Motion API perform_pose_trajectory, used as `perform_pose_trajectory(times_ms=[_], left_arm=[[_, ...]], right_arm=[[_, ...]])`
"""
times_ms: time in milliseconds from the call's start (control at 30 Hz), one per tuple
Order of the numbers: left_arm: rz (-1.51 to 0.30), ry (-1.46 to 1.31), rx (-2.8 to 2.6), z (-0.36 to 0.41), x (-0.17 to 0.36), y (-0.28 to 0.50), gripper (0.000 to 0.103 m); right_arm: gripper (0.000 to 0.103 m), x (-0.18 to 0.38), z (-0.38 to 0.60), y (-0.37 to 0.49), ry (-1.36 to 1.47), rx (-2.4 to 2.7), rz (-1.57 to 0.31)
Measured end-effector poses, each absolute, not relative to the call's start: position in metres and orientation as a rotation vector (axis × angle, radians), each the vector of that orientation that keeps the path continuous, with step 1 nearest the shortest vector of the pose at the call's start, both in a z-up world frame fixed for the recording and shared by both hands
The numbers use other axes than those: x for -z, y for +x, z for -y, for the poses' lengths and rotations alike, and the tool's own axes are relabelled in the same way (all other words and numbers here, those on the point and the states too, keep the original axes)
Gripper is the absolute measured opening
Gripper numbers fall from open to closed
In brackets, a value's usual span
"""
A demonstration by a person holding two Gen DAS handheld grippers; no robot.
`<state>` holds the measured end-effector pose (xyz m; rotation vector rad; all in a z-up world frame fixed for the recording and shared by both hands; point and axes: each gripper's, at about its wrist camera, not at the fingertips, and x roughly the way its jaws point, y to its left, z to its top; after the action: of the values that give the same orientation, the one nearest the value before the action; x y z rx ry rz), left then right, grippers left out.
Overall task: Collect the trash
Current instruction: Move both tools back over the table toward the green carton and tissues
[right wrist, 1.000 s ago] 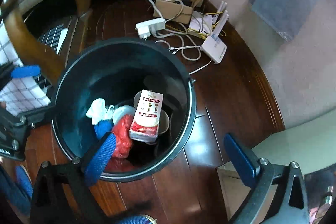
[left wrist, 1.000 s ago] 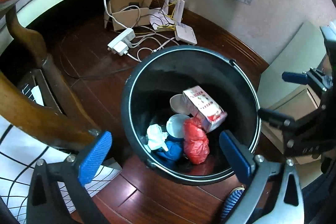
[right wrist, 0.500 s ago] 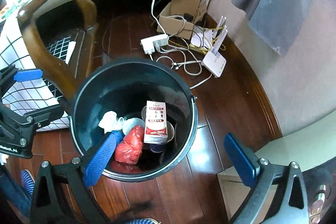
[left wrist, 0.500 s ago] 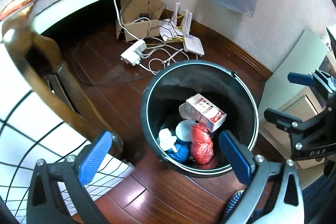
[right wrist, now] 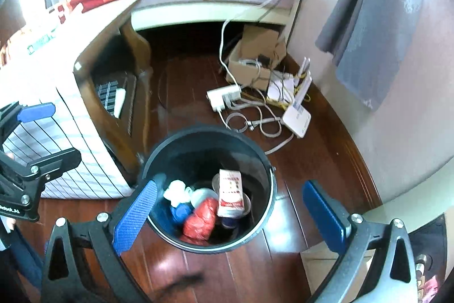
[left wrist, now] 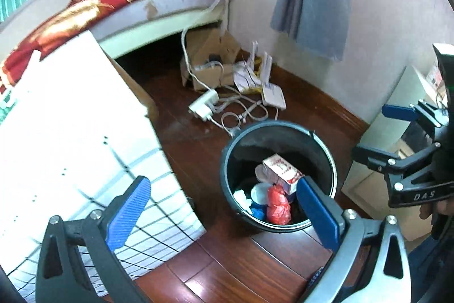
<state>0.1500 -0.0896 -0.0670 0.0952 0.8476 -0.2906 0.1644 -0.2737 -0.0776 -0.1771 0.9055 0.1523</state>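
Both pairs of fingers spread wide, nothing between them! The left gripper [left wrist: 221,215] and the right gripper [right wrist: 232,213] both hang high above the bin [right wrist: 268,169], each looking down into it. The trash sits at the bottom: a white and red carton [right wrist: 231,193] leaning upright, a crumpled red bag [right wrist: 200,220] just beside it, a white wad [right wrist: 176,190], something blue [right wrist: 178,212], a pale lid or cup [right wrist: 203,195]. It all looks light, crushed and loosely heaped.

The bin stands on the dark wood floor [right wrist: 306,161], just beside a checked cloth [left wrist: 85,149] draped over wooden furniture. Near it, toward the wall, a tangle of cables [right wrist: 252,121] and a router [right wrist: 296,118].

The risk as I see it: a gripper swinging low for more litter could snag those cables, or clip the rim and tip the light bin.
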Motion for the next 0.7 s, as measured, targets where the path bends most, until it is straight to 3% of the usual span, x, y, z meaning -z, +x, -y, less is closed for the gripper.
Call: perform_pose_trajectory(times_ms=[467, 700], left_arm=[[-0.680, 0.014, 0.131, -0.018, -0.005, 0.117, 0.103], [-0.673, -0.014, -0.035, -0.111, -0.002, 0.115, 0.103]], right_arm=[[0.103, 0.011, 0.200, 0.162, -0.155, -0.276, -0.719], [0.103, -0.004, 0.132, 0.182, -0.148, -0.384, -0.710]])
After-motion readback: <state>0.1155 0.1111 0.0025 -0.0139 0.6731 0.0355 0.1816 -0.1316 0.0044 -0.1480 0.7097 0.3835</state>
